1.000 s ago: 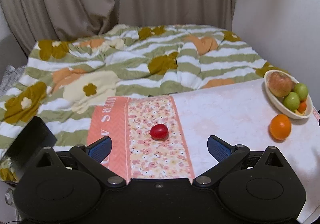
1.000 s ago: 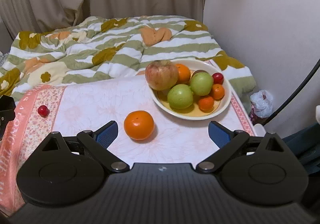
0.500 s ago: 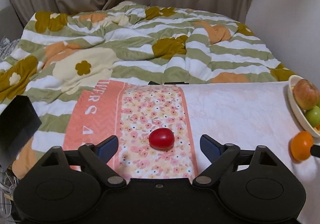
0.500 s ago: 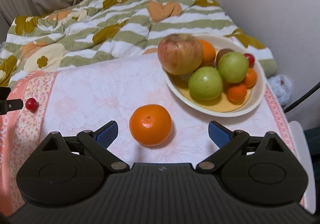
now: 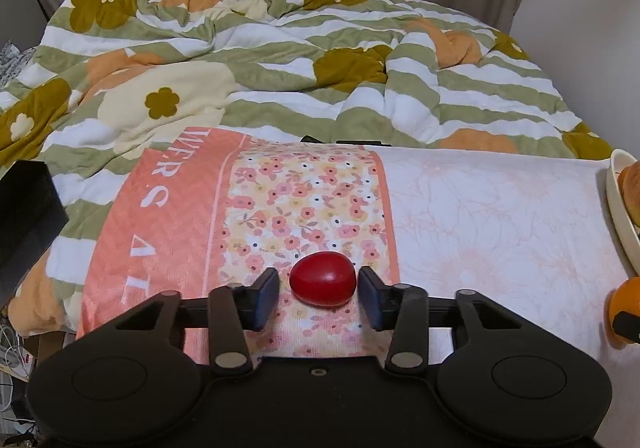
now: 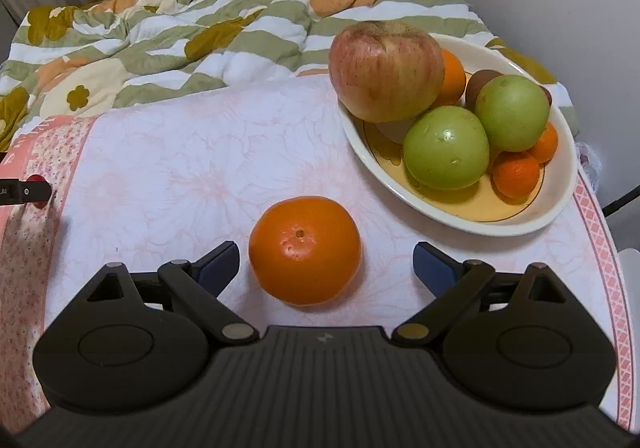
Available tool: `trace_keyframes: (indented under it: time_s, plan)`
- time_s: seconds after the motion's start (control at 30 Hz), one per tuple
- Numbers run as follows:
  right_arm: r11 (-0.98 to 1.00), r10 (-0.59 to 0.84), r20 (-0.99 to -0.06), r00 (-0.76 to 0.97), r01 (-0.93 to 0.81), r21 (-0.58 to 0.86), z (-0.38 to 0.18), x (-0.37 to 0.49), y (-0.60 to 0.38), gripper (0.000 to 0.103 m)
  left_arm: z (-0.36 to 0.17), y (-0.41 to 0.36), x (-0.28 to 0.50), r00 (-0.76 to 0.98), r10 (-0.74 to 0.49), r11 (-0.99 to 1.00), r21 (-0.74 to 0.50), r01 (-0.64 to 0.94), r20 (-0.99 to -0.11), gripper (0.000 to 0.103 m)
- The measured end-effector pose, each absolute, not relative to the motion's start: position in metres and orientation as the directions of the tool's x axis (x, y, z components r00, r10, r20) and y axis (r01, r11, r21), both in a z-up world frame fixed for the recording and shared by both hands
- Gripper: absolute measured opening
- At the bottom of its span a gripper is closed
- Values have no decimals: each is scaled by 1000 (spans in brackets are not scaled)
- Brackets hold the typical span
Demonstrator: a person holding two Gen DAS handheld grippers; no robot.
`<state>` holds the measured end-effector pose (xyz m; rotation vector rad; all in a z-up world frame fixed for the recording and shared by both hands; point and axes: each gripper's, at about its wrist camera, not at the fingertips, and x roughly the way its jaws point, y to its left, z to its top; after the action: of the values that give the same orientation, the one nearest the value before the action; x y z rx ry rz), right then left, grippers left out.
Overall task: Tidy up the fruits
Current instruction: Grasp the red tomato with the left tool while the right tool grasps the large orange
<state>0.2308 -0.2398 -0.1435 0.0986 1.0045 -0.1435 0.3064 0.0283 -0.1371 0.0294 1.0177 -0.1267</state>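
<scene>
While I hold both grippers low over the cloth point(image 5: 500, 216), my left gripper point(image 5: 319, 290) has its jaws set to either side of the small red tomato point(image 5: 322, 279). The pads are narrowed but a slim gap shows on each side, so it is not clamped: I log it as open around the fruit. The tomato lies on the floral band of the cloth, near the front edge. In the right wrist view only a sliver of it shows at the far left, behind a finger of the left gripper.

Further right, my right gripper point(image 6: 326, 266) is spread wide with the orange point(image 6: 305, 250) resting on the pale part of the cloth between its fingers, untouched on both sides.

Right again, behind the orange and apart from it, stands the bowl point(image 6: 460, 214). It holds a large red apple point(image 6: 386, 70), two green fruits point(image 6: 446, 147), and small oranges point(image 6: 516, 174) tucked beneath them. A brown fruit sits at the back; I cannot tell its kind.

A striped, flowered quilt point(image 5: 280, 60) lies beyond the cloth.
</scene>
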Motion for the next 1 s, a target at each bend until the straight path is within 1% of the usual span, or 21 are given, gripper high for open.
trace_keyframes:
  time_s: [0.13,0.3,0.4,0.53,0.57,0.6,0.67,0.77,1.0]
  plan:
    - [987,-77,-848,525,161,10,-145,234,-239,103,-137,27,306,522,-98,991,-32,133,-847,39]
    - [989,-69,-848,526,151,13,-145,234,-234,103,-137,24,305,522,-93,988,-15,152,-848,39]
    - [989,-69,-847,527,145,10,-144,235,-232,97,-137,25,304,522,-93,988,-14,153,-848,39]
    - [989,-82,-844,530,146,-5,-145,238,-231,95,-137,27,300,523,-95,988,-16,153,-847,39]
    - [989,-83,-845,529,146,-6,-145,238,-231,92,-136,27,299,524,-95,988,-16,154,-846,39]
    - [990,-80,-846,527,144,-4,-145,238,-231,84,-135,27,298,526,-96,988,-16,155,-845,39]
    - [991,-61,-852,520,134,11,-146,238,-229,76,-133,28,294,531,-99,987,-15,160,-842,39]
    - [991,-77,-850,521,130,-10,-146,238,-225,76,-128,28,290,540,-104,986,-16,166,-835,39]
    - [990,-70,-843,533,143,8,-137,226,-220,76,-108,26,273,572,-128,981,-20,191,-810,39]
